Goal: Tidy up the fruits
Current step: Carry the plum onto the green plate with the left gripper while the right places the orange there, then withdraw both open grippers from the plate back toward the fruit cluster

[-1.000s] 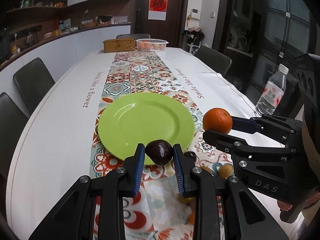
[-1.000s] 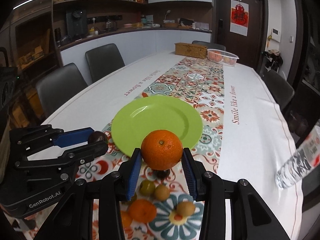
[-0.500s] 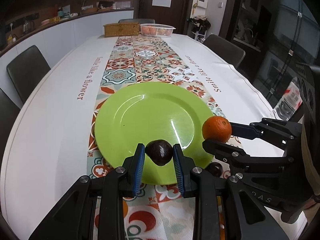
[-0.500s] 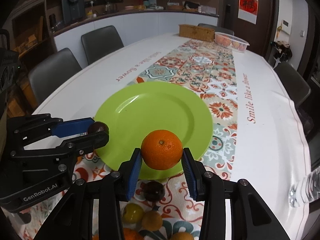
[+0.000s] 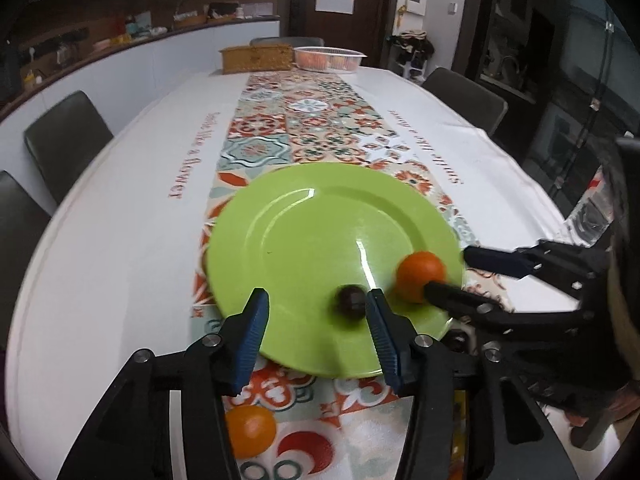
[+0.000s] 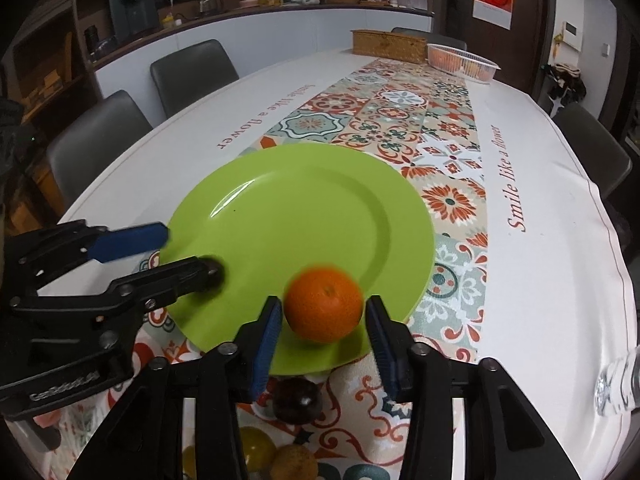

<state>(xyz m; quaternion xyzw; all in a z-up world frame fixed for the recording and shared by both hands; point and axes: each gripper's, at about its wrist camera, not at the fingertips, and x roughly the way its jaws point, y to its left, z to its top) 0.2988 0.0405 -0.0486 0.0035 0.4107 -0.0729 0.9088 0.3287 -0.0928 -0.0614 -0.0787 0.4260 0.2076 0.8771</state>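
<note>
A green plate [image 5: 312, 248] [image 6: 288, 216] lies on the patterned runner. My left gripper [image 5: 318, 316] is open over the plate's near edge; a dark round fruit [image 5: 350, 300] lies blurred on the plate beside its right finger. It also shows in the right wrist view [image 6: 214, 276] behind the left gripper's finger. My right gripper [image 6: 322, 324] is open; an orange [image 6: 324, 306] [image 5: 420, 276] sits blurred on the plate between its fingers, not gripped.
Loose fruit lies on the runner near me: an orange [image 5: 250, 430], a dark fruit [image 6: 296, 398], yellowish fruits [image 6: 292, 464]. A wicker box [image 5: 256, 58] and a white basket [image 5: 328, 58] stand at the far end. A water bottle [image 6: 616, 380] is at right. Chairs surround the table.
Both grippers moved forward over the plate and opened. The dark fruit left the left gripper and the orange left the right gripper; both now lie on the plate.
</note>
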